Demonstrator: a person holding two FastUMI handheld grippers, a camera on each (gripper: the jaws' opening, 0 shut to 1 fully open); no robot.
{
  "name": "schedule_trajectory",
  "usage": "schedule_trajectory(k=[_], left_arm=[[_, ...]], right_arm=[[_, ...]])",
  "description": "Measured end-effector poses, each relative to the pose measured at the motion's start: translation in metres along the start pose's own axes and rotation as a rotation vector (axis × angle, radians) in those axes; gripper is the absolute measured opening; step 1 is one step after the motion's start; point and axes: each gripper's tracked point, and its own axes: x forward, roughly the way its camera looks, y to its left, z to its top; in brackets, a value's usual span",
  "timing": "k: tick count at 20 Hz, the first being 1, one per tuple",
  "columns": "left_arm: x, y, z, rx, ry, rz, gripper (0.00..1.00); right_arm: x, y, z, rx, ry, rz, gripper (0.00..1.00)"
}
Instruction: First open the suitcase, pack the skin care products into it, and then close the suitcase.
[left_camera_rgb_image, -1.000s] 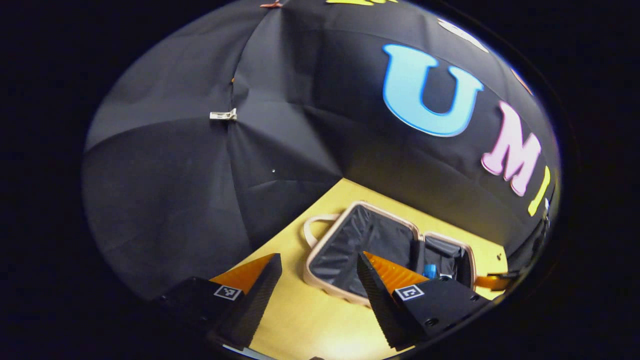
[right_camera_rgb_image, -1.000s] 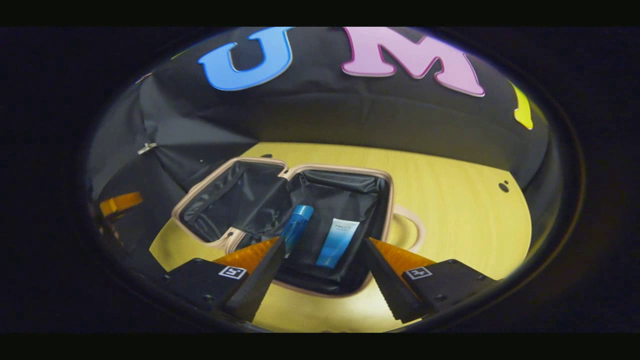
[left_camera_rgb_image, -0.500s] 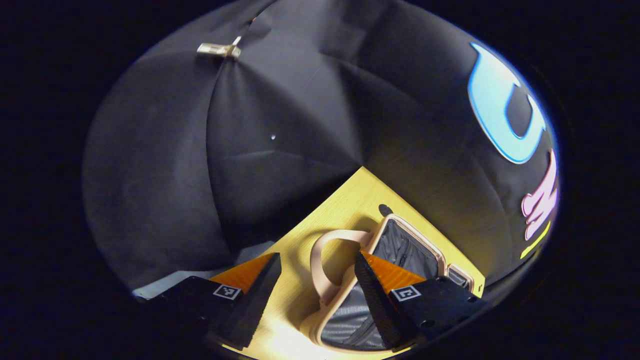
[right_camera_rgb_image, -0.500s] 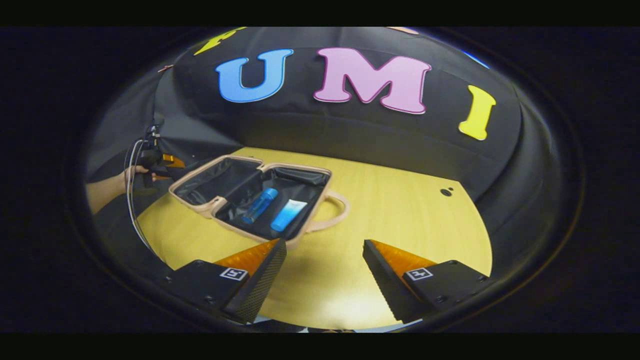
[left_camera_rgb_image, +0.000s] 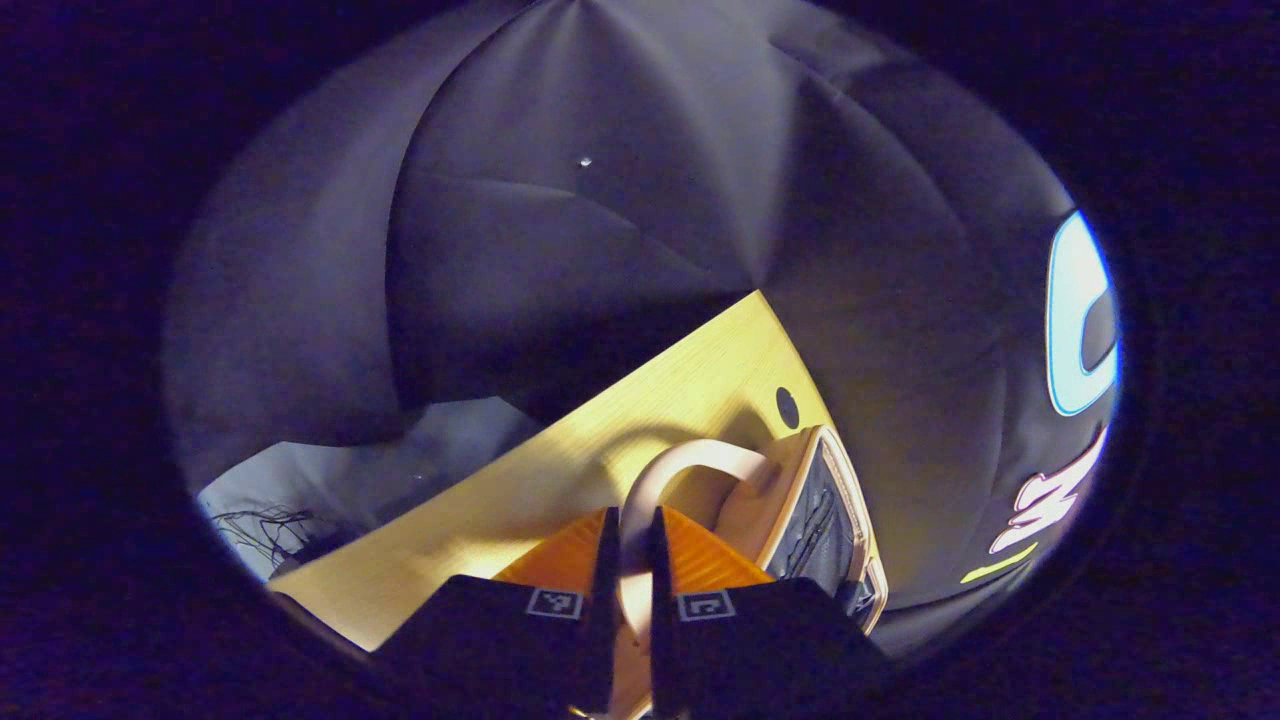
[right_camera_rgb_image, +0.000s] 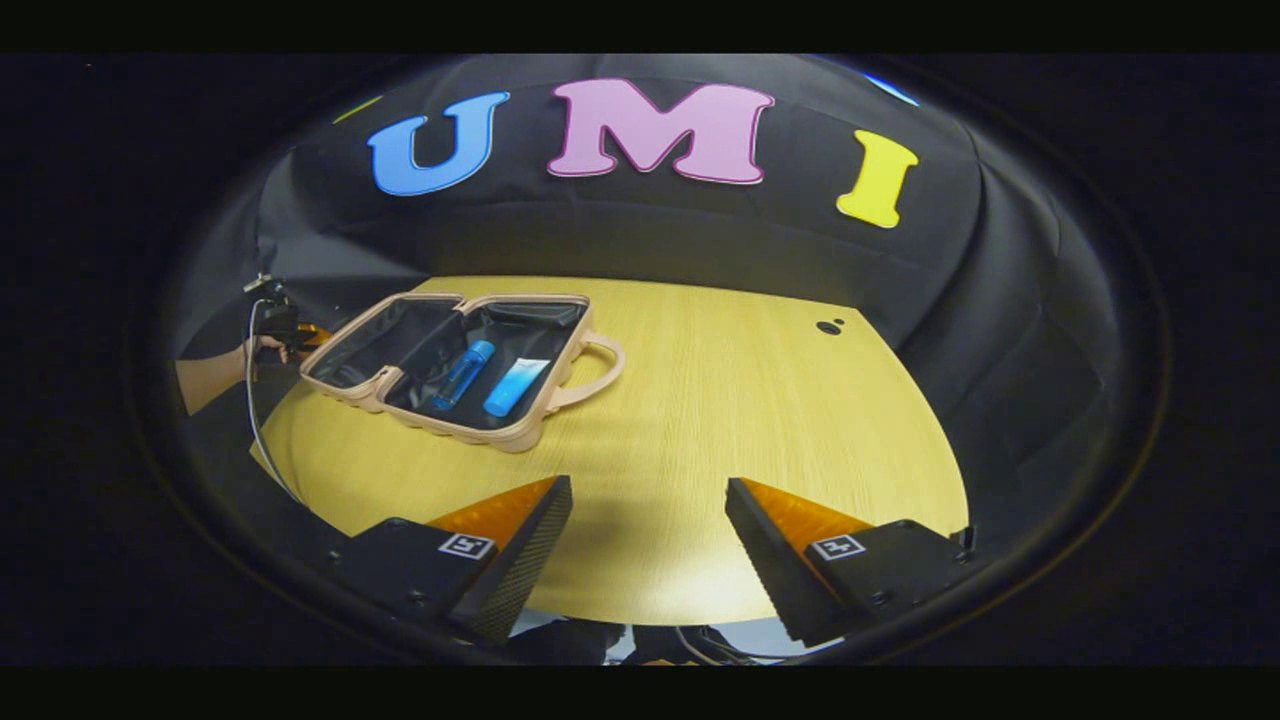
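Observation:
The beige suitcase (right_camera_rgb_image: 480, 435) lies open on the table at the back left in the right gripper view. In its right half rest a blue bottle (right_camera_rgb_image: 463, 362) and a blue tube (right_camera_rgb_image: 515, 386). My right gripper (right_camera_rgb_image: 648, 520) hangs open over the table's near edge, well short of the case. In the left gripper view my left gripper (left_camera_rgb_image: 630, 560) is shut on the looped handle (left_camera_rgb_image: 690, 460) of the suitcase's left half (left_camera_rgb_image: 800, 480). That gripper (right_camera_rgb_image: 310, 335) and the hand (right_camera_rgb_image: 215, 370) holding it show at the case's left end.
The round wooden table (right_camera_rgb_image: 720, 400) stretches wide and bare to the right of the case, with a small dark hole (right_camera_rgb_image: 828, 327) near its back. Another hole (left_camera_rgb_image: 787, 407) sits just beyond the handle. Black cloth walls close in behind. Pale floor (left_camera_rgb_image: 330, 480) lies past the table's edge.
My left gripper has swung to the handle of the left half and shut on it. My right gripper has drawn back from the case and stays open.

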Motion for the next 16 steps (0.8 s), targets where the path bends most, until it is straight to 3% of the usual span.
schedule_trajectory(k=[1,5,9,12,16], left_arm=[[0.000,-0.002,-0.001,0.028,-0.004,-0.007,0.19],[-0.039,-0.029,0.020,0.236,-0.094,0.004,0.10],[-0.118,-0.124,0.026,0.471,-0.210,-0.039,0.06],[-0.185,-0.218,-0.006,0.601,-0.227,-0.121,0.06],[-0.217,-0.307,-0.093,0.769,-0.226,-0.184,0.06]], right_arm=[[0.001,-0.001,0.001,0.001,-0.005,0.002,0.98],[-0.001,-0.005,0.004,-0.002,-0.017,0.023,0.98],[0.003,-0.007,0.020,0.003,-0.057,0.068,0.98],[0.002,-0.017,0.036,0.026,-0.081,0.114,0.99],[-0.008,-0.053,0.060,0.041,-0.124,0.139,0.98]])
